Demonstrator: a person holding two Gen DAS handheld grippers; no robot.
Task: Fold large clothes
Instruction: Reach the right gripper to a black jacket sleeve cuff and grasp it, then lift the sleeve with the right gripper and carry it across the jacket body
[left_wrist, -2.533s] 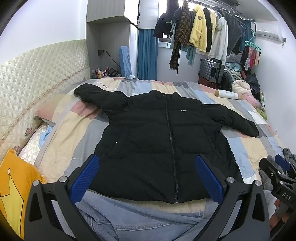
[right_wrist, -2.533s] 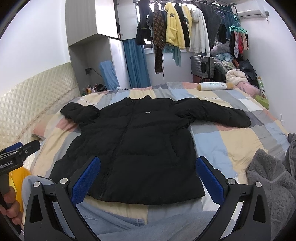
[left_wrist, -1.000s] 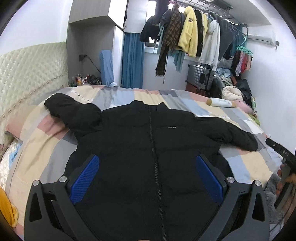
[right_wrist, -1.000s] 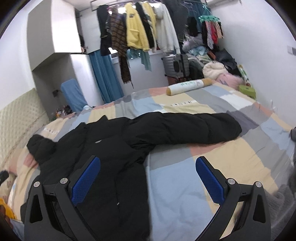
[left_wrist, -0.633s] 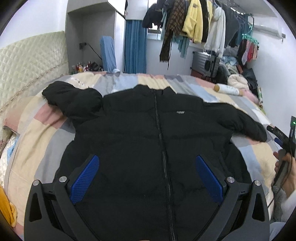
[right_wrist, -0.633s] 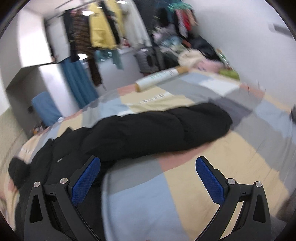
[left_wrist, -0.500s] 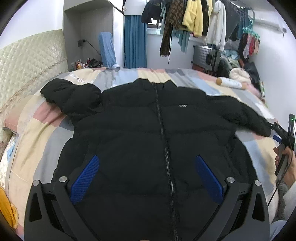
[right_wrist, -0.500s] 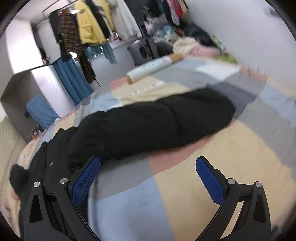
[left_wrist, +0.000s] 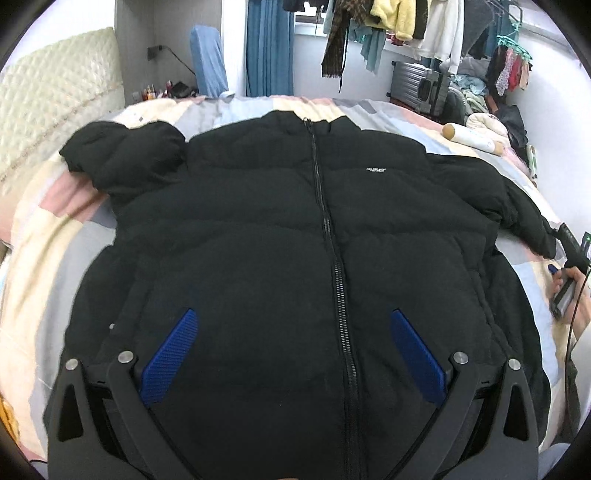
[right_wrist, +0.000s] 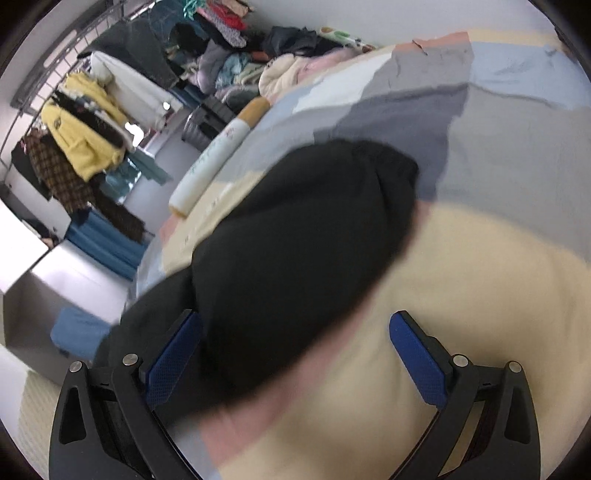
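On the bed (left_wrist: 44, 229), across its patchwork cover, one black jacket (left_wrist: 280, 236) lies flat, front up, zipped to the collar, with a small white label on its chest. Its two sleeves reach out to either side: one is bunched up toward the quilted headboard (left_wrist: 51, 110), the other stretches toward the far edge of the bed.

The left gripper (left_wrist: 293, 343) hovers above the jacket's lower front with its jaws spread wide, both blue pads showing and nothing between them. The zipper runs between the two pads, nearer the pad on the right of the frame.

The right gripper (right_wrist: 295, 350) is also spread wide and grips nothing. It is tilted and close over the cuff end of the stretched sleeve (right_wrist: 295, 236), which fills the space ahead of its pads; whether a pad touches the cloth cannot be told, as the view is blurred. From the left wrist camera, this gripper (left_wrist: 570, 254) appears just beside that cuff at the bed's edge, held in a hand (left_wrist: 576, 295).

Beyond the jacket, one white roll (right_wrist: 210, 158) lies on the cover, and one rail of hanging clothes (left_wrist: 391, 22) runs above a silver suitcase (left_wrist: 417, 86).
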